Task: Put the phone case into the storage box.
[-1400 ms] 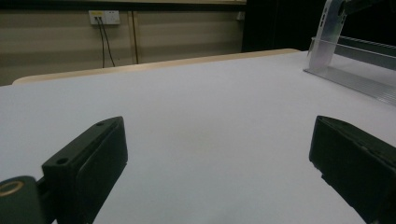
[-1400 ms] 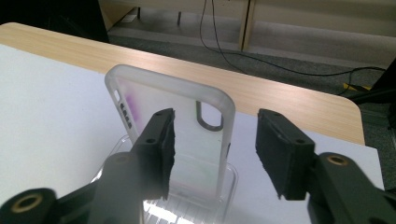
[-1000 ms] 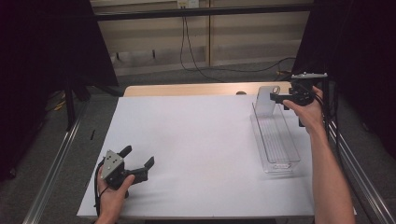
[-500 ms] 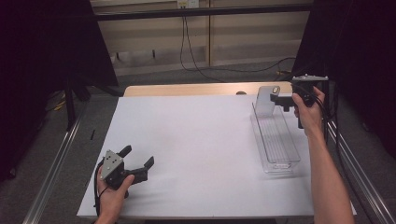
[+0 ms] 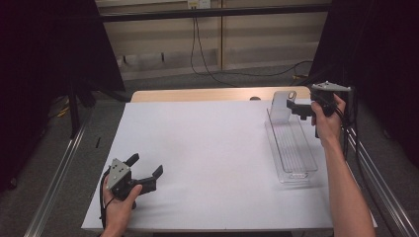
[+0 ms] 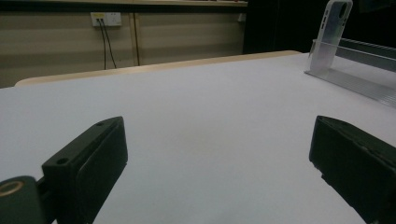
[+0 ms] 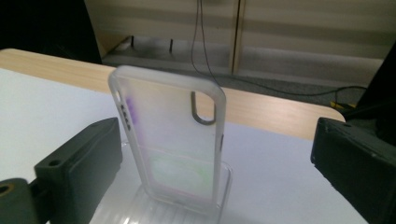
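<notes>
1. The translucent phone case (image 7: 170, 140) stands upright, leaning a little, at the far end of the clear tray (image 5: 295, 158) on the right side of the desk (image 5: 217, 148).
2. The right hand-held gripper (image 5: 299, 107) has just been opening; its jaws are spread wide, the case between them, apparently untouched.
3. The left hand-held gripper (image 5: 146, 170) rests released on the desk's near left, well apart from the tray.

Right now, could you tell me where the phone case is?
In the high view the phone case stands upright at the far end of the clear tray on the table's right side, just in front of the right gripper's open jaws.
</notes>
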Tool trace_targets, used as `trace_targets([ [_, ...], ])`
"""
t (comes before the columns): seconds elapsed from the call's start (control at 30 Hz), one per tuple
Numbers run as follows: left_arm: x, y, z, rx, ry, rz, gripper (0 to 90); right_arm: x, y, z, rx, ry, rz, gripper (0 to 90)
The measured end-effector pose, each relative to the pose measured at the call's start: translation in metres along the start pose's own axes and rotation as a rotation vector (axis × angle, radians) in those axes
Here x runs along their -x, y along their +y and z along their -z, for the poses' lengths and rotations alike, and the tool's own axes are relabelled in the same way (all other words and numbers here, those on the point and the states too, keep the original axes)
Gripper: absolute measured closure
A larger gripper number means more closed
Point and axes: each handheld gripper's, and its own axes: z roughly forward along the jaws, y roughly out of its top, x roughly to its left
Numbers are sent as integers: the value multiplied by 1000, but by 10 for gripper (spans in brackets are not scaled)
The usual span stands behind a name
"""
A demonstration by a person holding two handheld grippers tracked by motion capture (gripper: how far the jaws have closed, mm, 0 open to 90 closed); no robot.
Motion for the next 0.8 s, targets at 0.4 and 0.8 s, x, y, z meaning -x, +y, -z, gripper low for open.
trace_targets([
  [0.4,0,1,-2,5,-19,-1,44,-4,-5,6,51,-46,2,9],
  [0.8,-1,1,0,3,-22,-3,44,-6,-13,22,78,-57,-10,0],
])
